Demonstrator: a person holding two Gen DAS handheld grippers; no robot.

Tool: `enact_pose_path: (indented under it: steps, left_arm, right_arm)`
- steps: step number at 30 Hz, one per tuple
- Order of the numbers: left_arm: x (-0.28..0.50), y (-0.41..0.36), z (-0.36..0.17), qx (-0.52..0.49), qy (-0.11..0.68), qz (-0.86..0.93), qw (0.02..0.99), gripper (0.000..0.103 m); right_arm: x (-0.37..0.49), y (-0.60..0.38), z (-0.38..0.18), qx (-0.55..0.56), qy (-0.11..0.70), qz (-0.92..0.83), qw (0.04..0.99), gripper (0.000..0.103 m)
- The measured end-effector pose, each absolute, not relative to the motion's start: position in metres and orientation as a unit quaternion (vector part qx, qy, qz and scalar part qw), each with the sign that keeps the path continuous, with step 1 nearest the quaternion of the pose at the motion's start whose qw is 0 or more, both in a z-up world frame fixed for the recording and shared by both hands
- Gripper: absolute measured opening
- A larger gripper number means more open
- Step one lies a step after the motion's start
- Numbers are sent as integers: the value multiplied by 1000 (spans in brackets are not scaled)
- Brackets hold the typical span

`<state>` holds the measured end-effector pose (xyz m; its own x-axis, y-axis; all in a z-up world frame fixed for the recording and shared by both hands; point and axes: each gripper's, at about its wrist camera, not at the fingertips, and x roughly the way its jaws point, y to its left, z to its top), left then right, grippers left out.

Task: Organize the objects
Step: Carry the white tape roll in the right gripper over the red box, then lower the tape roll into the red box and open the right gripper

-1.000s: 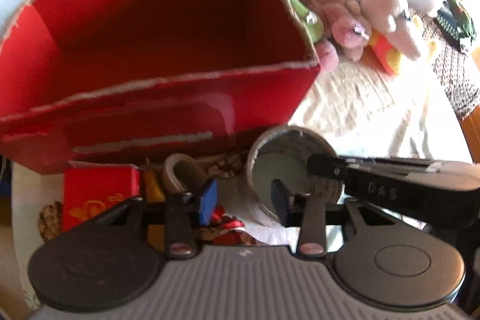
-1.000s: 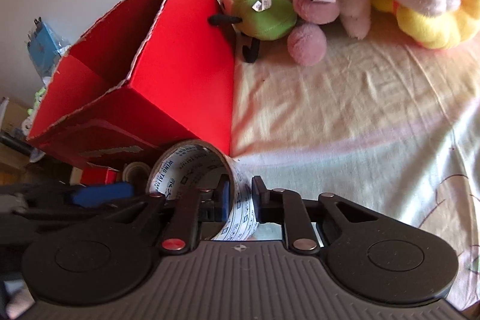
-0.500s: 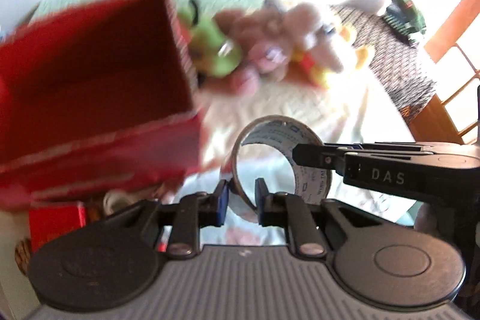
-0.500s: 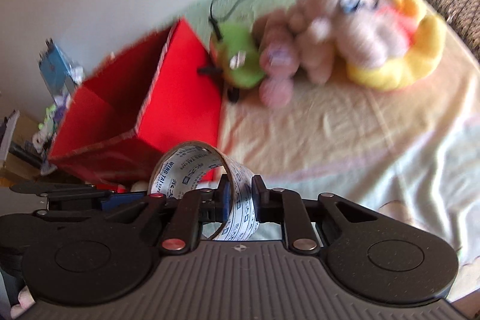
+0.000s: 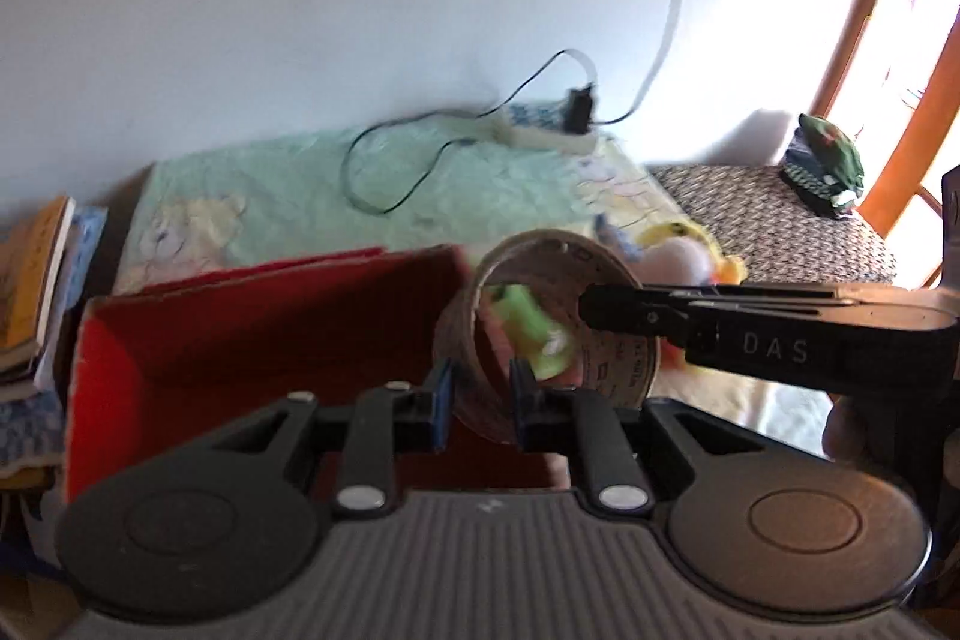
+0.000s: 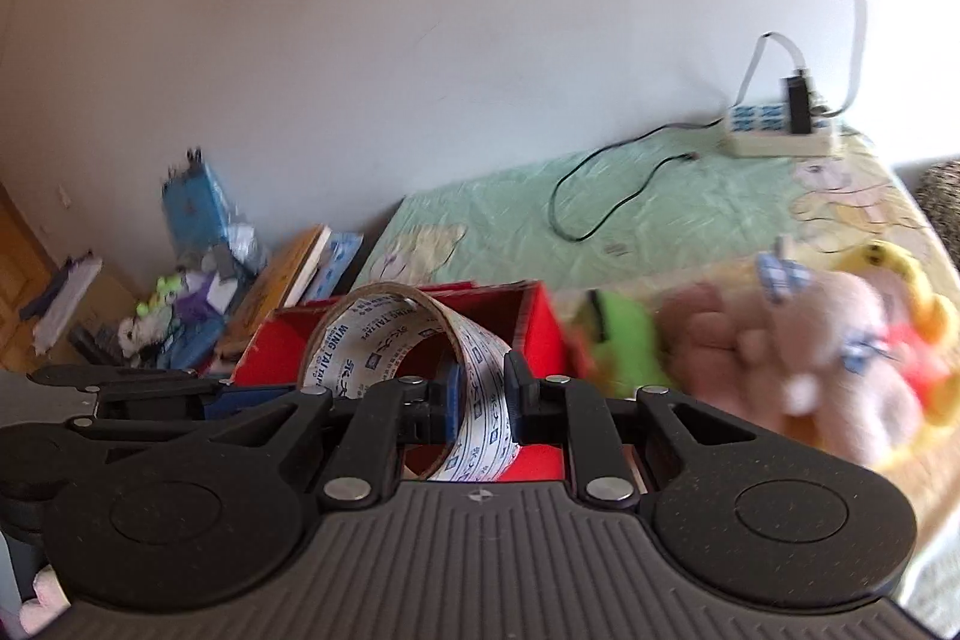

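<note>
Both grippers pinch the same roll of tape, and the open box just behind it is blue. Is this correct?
Not fully. Both grippers, left gripper and right gripper, do pinch the tape roll, but the box is red, not blue. The right wrist view shows it.

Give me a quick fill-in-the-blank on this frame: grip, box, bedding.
1. Both grippers, left and right, pinch the same roll of ____.
2. The cardboard box behind the roll is ____ in colour.
3. The white power strip lies on the ____ bedsheet.

Missing words: tape; red; green
</note>
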<state>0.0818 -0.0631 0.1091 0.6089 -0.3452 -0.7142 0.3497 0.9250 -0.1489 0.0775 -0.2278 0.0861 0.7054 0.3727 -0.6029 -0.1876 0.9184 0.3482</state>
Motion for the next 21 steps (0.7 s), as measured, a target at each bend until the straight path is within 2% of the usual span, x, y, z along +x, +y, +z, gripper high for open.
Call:
enact_pose_path:
  steps: [7, 13, 15, 17, 18, 21]
  left_arm:
    - [119, -16, 71, -6, 451, -183, 873, 14]
    - [141, 9, 31, -18, 493, -192, 848, 21]
    - [142, 15, 22, -15, 498, -194, 845, 28]
    - [141, 22, 17, -13, 501, -197, 843, 57]
    - [142, 25, 16, -13, 499, -198, 843, 60]
    - [141, 33, 15, -7, 493, -202, 846, 60]
  right_arm:
    - [125, -170, 63, 75, 415, 144, 895, 16]
    - [156, -132, 38, 28, 474, 121, 872, 13]
    - [164, -123, 29, 12, 492, 111, 863, 12]
    - [168, -115, 21, -13, 498, 98, 862, 12]
    - [170, -112, 18, -22, 499, 92, 861, 12]
    - [179, -113, 9, -16, 516, 82, 853, 12]
